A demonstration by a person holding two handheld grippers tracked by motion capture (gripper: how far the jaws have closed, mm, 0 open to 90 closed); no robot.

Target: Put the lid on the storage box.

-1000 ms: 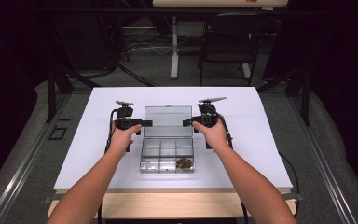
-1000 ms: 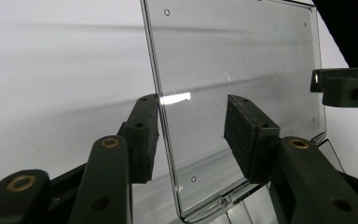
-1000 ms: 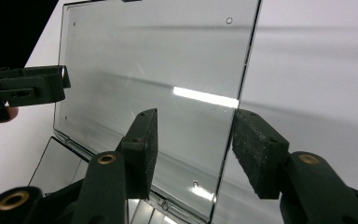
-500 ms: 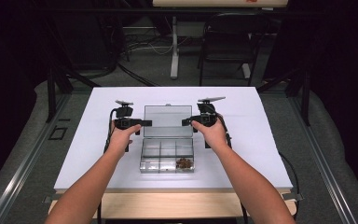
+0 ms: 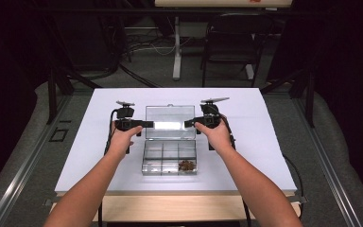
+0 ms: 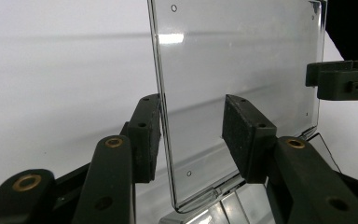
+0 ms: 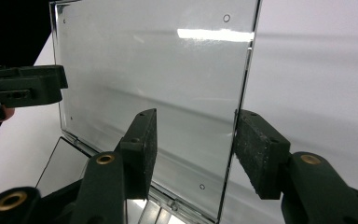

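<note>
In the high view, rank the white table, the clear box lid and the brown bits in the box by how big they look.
1. white table
2. clear box lid
3. brown bits

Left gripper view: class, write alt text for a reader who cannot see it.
A clear plastic lid stands upright, its edge between the open black jaws of the left hand-held gripper. The other hand-held gripper shows at the right edge, above a white table.

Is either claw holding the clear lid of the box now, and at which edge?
Neither grips it. Each claw straddles one side edge of the upright lid: left claw, right claw. Both stand open, pads not pressing.
</note>
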